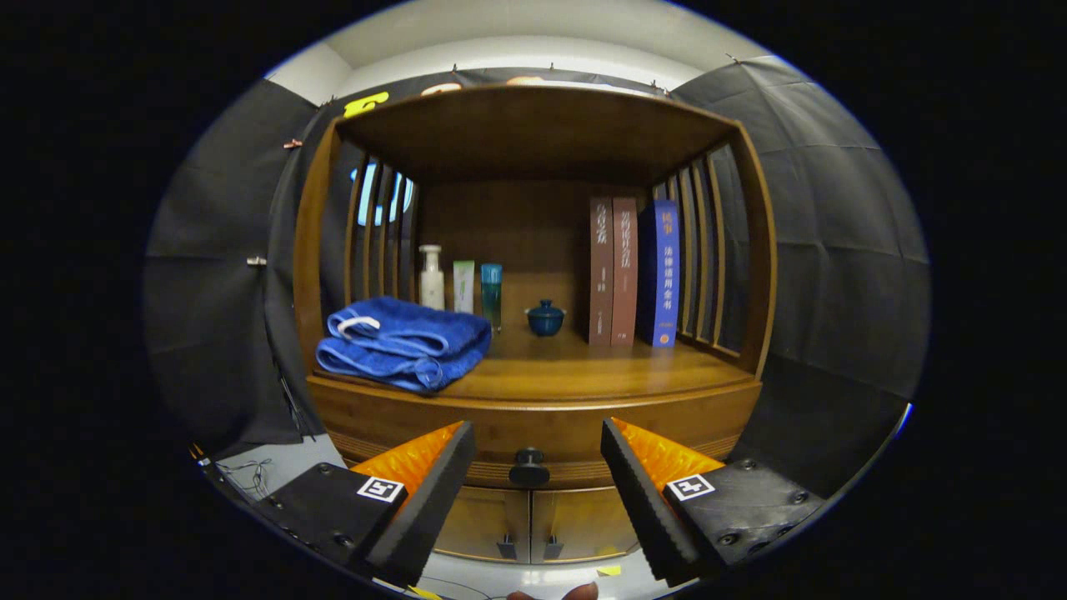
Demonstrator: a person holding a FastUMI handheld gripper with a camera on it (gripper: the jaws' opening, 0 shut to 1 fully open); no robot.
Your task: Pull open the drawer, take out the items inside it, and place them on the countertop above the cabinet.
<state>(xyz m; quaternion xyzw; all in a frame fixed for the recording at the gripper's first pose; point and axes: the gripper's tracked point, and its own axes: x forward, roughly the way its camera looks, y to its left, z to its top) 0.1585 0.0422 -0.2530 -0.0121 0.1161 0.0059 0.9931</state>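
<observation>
Cabinet [533, 417] ahead, fingers [433, 492] spread wide

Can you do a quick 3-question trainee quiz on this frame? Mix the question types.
1. True or false: the gripper is shut on the drawer knob.
2. Multiple choice: what lies folded at the front of the countertop? A) blue towel B) a grey jacket C) a paper bag
3. Fill in: the small blue lidded bowl stands between the bottles and the three upright ____.

Key
1. False: the fingers are spread, with the knob between them and untouched, and the drawer is closed.
2. A
3. books
</observation>
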